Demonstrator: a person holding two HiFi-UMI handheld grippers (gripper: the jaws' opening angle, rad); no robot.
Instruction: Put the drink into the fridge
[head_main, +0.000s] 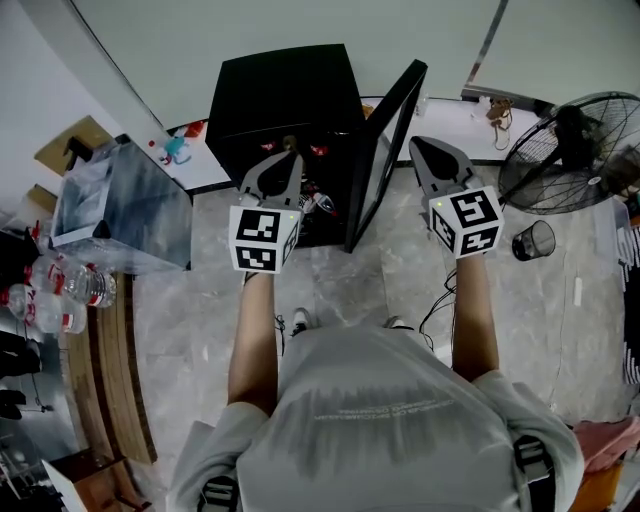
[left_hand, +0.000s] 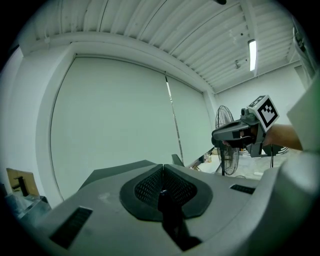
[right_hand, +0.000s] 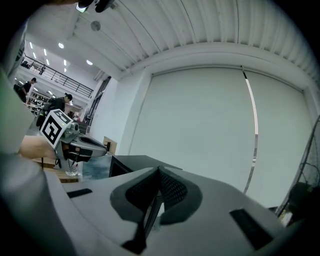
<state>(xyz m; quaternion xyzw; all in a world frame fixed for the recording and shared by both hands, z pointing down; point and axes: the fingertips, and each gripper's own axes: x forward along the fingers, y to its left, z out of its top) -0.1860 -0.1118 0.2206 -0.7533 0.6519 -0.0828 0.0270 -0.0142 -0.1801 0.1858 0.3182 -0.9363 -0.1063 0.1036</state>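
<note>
Pedestal fan (head_main: 575, 150): black, far right, standing on the floor (head_main: 580, 340); tilted cage faces up.
Wire wastebasket (head_main: 535, 240): black mesh, just beside the fan's base.
Storage box (head_main: 120, 205): translucent plastic, at left, tilted.
Water bottles (head_main: 70, 285): clear with red caps, lying on their sides below the storage box.
Desk (head_main: 115, 380): wooden, curved edge, lower left.
Cardboard (head_main: 75, 145): flat brown piece against the left wall.
Roller blind (left_hand: 115, 115): pale, drawn down over the window.
Ceiling light (left_hand: 252, 52): long tube, lit.
Cable (head_main: 437, 300): thin, black, loose on the floor.
</note>
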